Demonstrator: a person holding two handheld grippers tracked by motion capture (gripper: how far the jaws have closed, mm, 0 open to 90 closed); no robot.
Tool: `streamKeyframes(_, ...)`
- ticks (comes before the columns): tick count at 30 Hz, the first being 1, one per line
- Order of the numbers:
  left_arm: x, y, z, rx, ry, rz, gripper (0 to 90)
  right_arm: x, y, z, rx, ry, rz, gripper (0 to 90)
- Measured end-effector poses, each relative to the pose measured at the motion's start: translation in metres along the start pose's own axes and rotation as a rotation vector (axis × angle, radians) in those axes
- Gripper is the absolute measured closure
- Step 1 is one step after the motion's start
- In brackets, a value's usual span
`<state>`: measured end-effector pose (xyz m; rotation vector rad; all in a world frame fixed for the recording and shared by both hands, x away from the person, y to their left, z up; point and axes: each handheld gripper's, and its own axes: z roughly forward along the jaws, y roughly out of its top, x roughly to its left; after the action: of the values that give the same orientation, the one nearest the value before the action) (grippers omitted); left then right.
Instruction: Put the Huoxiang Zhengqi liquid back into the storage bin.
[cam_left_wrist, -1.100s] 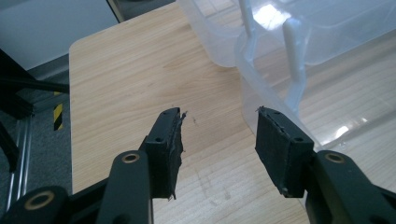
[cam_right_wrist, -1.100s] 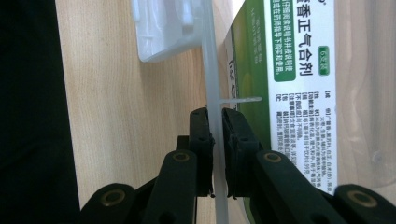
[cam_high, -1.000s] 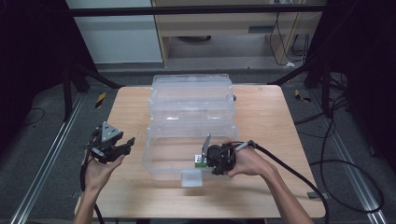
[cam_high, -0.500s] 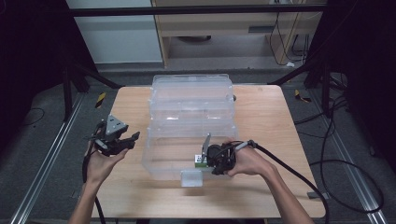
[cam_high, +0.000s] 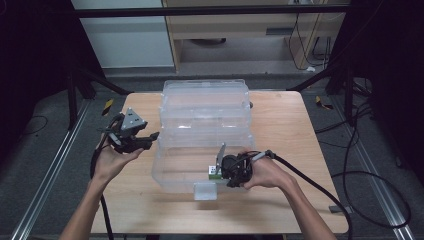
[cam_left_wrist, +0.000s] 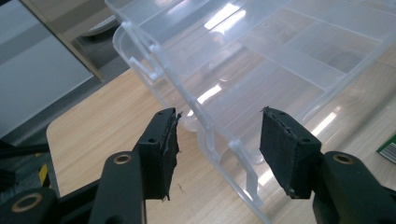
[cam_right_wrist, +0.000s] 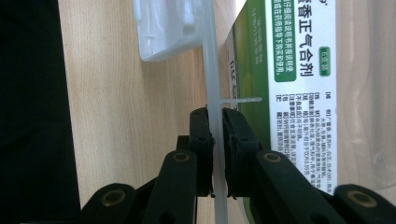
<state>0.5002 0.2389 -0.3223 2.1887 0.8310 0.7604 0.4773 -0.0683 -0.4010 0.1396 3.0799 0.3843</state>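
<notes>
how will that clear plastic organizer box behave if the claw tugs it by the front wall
The clear box looks nearly empty, so probably light and apt to slide on the wooden table. Its thin wall, pinched by the right claw, likely flexes. The glossy plastic may slip.

So the open organizer box (cam_high: 202, 135) sits mid-worktop (cam_high: 280, 125), lid to the far side, with a small carton (cam_high: 215, 171) inside its near wall, latch (cam_high: 205, 191) in front.

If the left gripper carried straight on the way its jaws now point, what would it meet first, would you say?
Most likely the left gripper, jaws open and just widening, would meet the clear plastic organizer box at its near side edge; depth is uncertain.
</notes>
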Motion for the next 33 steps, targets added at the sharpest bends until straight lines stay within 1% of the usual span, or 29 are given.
streamKeyframes(1,0.000,0.000,0.000,0.000,0.000,0.000,44.5,0.000,0.000,0.000,0.000,0.000,0.000,83.2)
streamKeyframes(3,0.001,0.006,0.000,0.001,-0.013,0.032,43.4,0.000,0.000,0.000,0.000,0.000,0.000,83.1)
streamKeyframes(5,0.002,0.012,0.000,-0.004,-0.028,0.051,42.8,0.000,0.000,0.000,0.000,0.000,-0.001,83.2)
streamKeyframes(6,0.002,0.014,0.001,-0.015,-0.038,0.054,42.8,0.000,0.000,0.000,0.000,0.000,-0.001,83.2)
streamKeyframes(8,0.003,0.020,0.001,-0.013,-0.052,0.073,42.3,0.000,0.000,0.000,0.000,0.000,-0.001,83.2)
streamKeyframes(10,0.002,0.025,0.002,-0.010,-0.056,0.082,42.1,0.000,0.000,0.000,0.000,0.001,0.001,83.2)
streamKeyframes(14,-0.001,0.033,0.005,-0.007,-0.073,0.128,40.8,0.000,0.000,0.000,-0.005,0.003,0.000,83.2)
streamKeyframes(15,-0.001,0.034,0.006,-0.008,-0.078,0.133,40.6,0.001,0.000,0.000,-0.003,0.003,0.002,83.2)
streamKeyframes(19,-0.004,0.041,0.011,0.014,-0.083,0.177,40.2,0.001,-0.001,0.000,-0.008,0.000,-0.001,83.3)
streamKeyframes(21,-0.006,0.045,0.013,0.018,-0.089,0.204,39.4,0.001,-0.001,0.000,-0.006,0.001,-0.003,83.3)
streamKeyframes(25,-0.007,0.053,0.017,0.017,-0.103,0.237,38.2,0.001,-0.001,0.000,-0.009,0.003,-0.006,83.3)
streamKeyframes(26,-0.007,0.054,0.017,0.026,-0.106,0.246,38.1,0.001,-0.001,0.000,-0.008,0.000,-0.002,83.4)
streamKeyframes(27,-0.006,0.056,0.018,0.021,-0.112,0.249,38.1,0.001,-0.001,0.000,-0.008,0.000,-0.002,83.4)
streamKeyframes(28,-0.006,0.058,0.018,0.027,-0.114,0.262,38.0,0.001,-0.001,0.000,-0.011,-0.003,-0.008,83.4)
streamKeyframes(29,-0.006,0.060,0.018,0.027,-0.119,0.274,37.8,0.002,-0.001,0.000,-0.007,-0.005,-0.003,83.4)
streamKeyframes(30,-0.006,0.060,0.018,0.027,-0.119,0.274,37.6,0.002,-0.001,0.000,-0.007,-0.005,-0.003,83.4)
streamKeyframes(31,-0.006,0.064,0.018,0.032,-0.131,0.295,37.5,0.002,0.000,0.000,-0.007,-0.006,-0.004,83.5)
streamKeyframes(32,-0.007,0.065,0.019,0.037,-0.131,0.304,37.4,0.002,-0.001,0.000,-0.008,-0.006,-0.007,83.5)
streamKeyframes(33,-0.007,0.065,0.019,0.037,-0.131,0.304,37.4,0.002,-0.001,0.000,-0.008,-0.006,-0.007,83.5)
